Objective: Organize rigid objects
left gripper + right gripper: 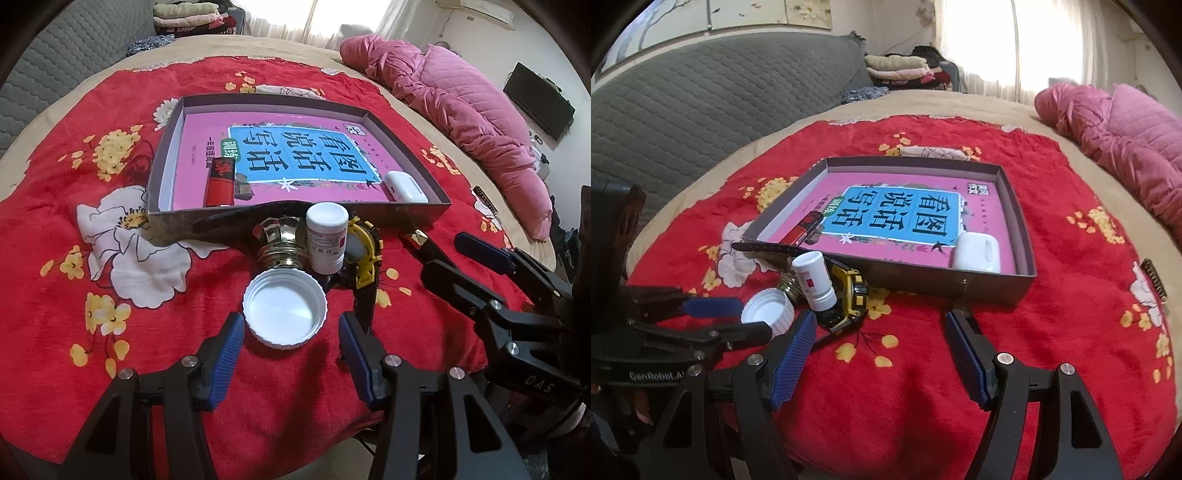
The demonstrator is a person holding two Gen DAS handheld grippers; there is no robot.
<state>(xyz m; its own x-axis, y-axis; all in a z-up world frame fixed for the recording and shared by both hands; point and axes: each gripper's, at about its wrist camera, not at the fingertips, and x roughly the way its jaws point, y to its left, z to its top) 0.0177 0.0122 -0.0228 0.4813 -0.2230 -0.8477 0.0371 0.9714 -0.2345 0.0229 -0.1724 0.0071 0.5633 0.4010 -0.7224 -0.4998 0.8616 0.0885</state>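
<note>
A white screw lid [284, 310] lies mouth-up on the red cloth, just ahead of my left gripper [290, 350]. That gripper is open, its blue pads either side of the lid's near rim and not touching it. Behind the lid stand a gold metal cap [277, 240] and a white pill bottle [327, 240], with a yellow-and-black watch [364, 251] beside them. My right gripper [881, 321] is open over bare cloth with nothing between its fingers. A grey shallow box [424, 218] holds a pink book, a red lighter [219, 181] and a white earbud case [404, 186].
A small black-and-gold object [417, 236] lies on the cloth by the right gripper's [441, 253] fingers. A pink quilted coat [461, 110] lies at the bed's right side. A grey padded headboard [701, 103] and folded clothes [901, 68] are behind.
</note>
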